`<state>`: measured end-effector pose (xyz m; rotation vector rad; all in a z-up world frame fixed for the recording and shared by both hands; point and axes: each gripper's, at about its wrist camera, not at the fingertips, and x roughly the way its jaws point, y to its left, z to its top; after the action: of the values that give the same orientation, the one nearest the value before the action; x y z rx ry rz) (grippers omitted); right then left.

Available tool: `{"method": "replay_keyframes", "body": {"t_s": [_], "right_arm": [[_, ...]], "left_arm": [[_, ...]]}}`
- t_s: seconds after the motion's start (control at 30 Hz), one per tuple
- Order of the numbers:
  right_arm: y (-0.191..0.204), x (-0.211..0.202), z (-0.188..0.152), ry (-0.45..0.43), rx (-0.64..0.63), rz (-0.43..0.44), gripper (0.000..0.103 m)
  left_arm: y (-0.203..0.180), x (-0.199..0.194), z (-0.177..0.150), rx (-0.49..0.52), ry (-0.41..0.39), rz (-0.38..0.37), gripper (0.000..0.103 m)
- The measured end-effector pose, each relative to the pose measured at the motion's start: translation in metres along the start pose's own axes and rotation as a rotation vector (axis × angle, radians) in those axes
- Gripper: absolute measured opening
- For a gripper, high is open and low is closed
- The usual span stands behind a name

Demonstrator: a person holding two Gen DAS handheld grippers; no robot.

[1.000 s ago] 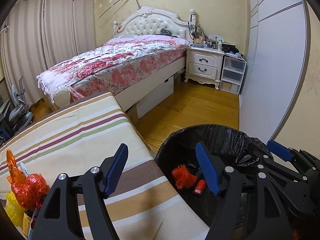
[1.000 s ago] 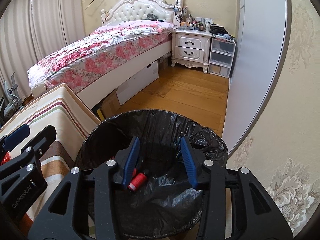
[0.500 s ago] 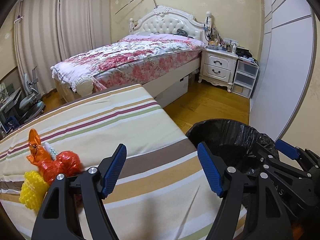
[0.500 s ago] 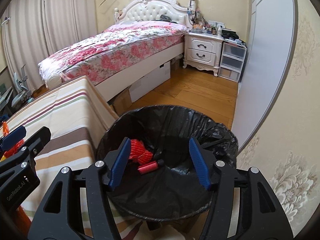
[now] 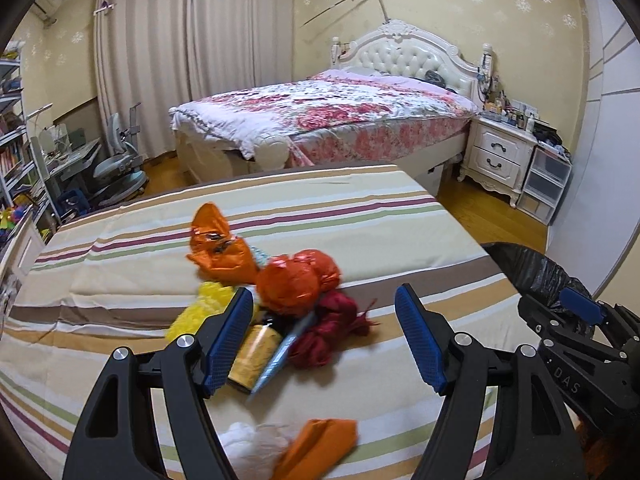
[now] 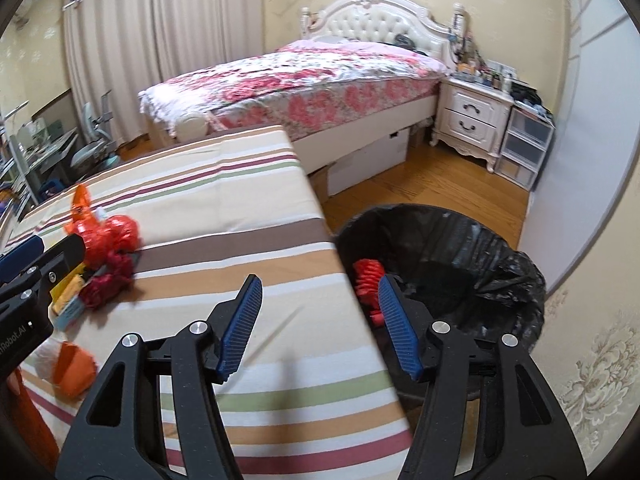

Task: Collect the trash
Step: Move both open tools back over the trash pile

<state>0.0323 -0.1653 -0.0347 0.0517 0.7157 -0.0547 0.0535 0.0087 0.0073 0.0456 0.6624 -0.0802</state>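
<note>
A pile of trash lies on the striped table [image 5: 360, 216]: an orange wrapper [image 5: 216, 248], a red-orange bag ball [image 5: 292, 284], yellow mesh [image 5: 196, 312], dark red netting [image 5: 332, 332] and a yellow can [image 5: 256, 356]. My left gripper [image 5: 324, 308] hovers just short of the pile, open and holding nothing. A white wad [image 5: 248, 440] and an orange scrap [image 5: 320, 444] lie under it. My right gripper [image 6: 320, 284] is open and empty over the table's edge, next to the black-lined bin [image 6: 460, 248]. A red mesh piece [image 6: 368, 276] lies inside the bin.
A flowered bed [image 5: 340, 116] stands behind the table, with a white nightstand [image 5: 496, 156] and plastic drawers [image 5: 548, 184] to its right. A pale wardrobe door [image 6: 580, 140] rises beyond the bin. A desk and chair [image 5: 116, 164] stand far left. Wood floor [image 6: 420, 188] lies between the bed and the bin.
Both views swung left, away from the bin and over the striped table. The trash pile now lies in front of the left gripper. The right jaws widened.
</note>
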Motion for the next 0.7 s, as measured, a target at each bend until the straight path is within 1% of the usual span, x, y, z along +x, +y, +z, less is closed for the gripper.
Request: {"method": "replay_keyframes", "body": {"t_s": [0.13, 0.27, 0.4, 0.6, 0.63, 0.7], "right_arm": [[0.028, 0.000, 0.002, 0.002, -0.041, 0.036, 0.059], [0.052, 0.001, 0.003, 0.005, -0.073, 0.065, 0.059], [0.070, 0.002, 0.006, 0.007, -0.103, 0.087, 0.059], [0.088, 0.004, 0.007, 0.011, -0.128, 0.102, 0.060], [0.091, 0.005, 0.008, 0.013, -0.131, 0.104, 0.060], [0.095, 0.006, 0.008, 0.014, -0.138, 0.106, 0.060]], "left_arm": [[0.035, 0.001, -0.007, -0.052, 0.014, 0.060, 0.071], [0.063, 0.004, -0.013, -0.090, 0.026, 0.102, 0.071], [0.078, 0.014, -0.017, -0.118, 0.056, 0.104, 0.071], [0.084, 0.025, -0.024, -0.110, 0.097, 0.061, 0.071], [0.084, 0.026, -0.024, -0.109, 0.100, 0.053, 0.069], [0.085, 0.029, -0.024, -0.107, 0.108, 0.036, 0.056]]}}
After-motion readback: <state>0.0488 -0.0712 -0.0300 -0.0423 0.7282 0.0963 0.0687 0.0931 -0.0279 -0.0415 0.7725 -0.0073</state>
